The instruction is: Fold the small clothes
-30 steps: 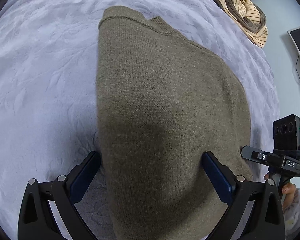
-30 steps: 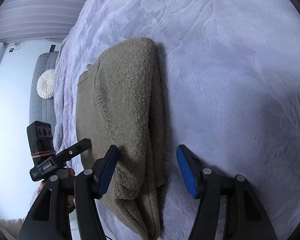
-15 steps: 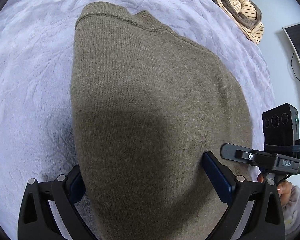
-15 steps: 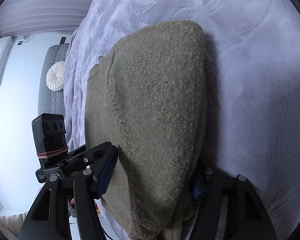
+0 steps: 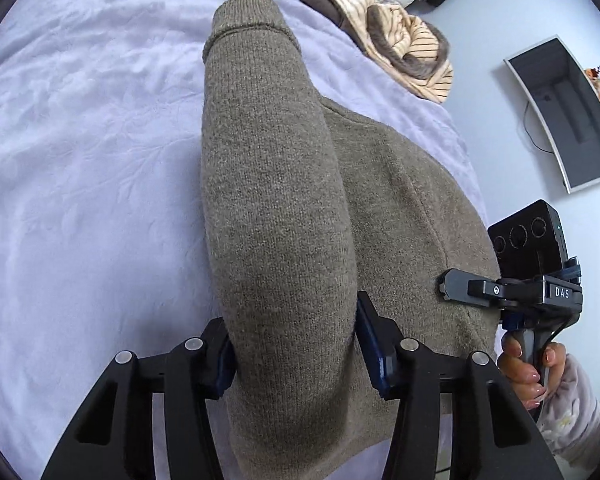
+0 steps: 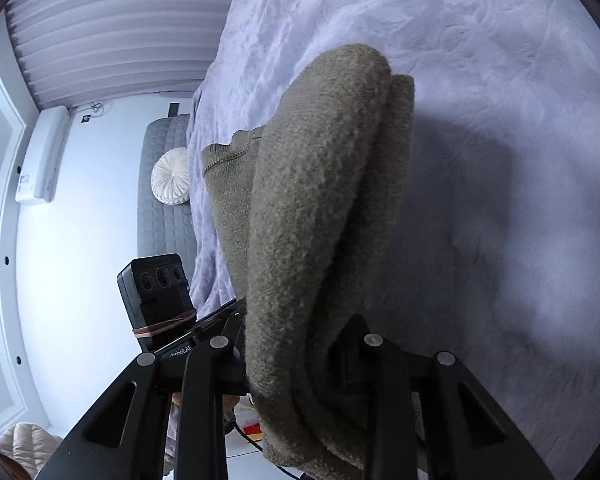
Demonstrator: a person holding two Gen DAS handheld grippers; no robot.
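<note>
Sweater pinched at both near corners, raised off the lavender bed.

Olive knit, already doubled along its length, lies with its far end on the bedspread while its near edge bunches up between both tools. Left gripper has its jaws closing onto a thick roll of the knit, blue pads pressing both sides; right gripper likewise closes its jaws on the layered edge, cloth filling the gap. To fold well, I judge both ends should rise level, travel together toward the ribbed hem at the far end, and lay down flat before release; uneven height would skew the fold. A striped garment lies well apart.
</note>
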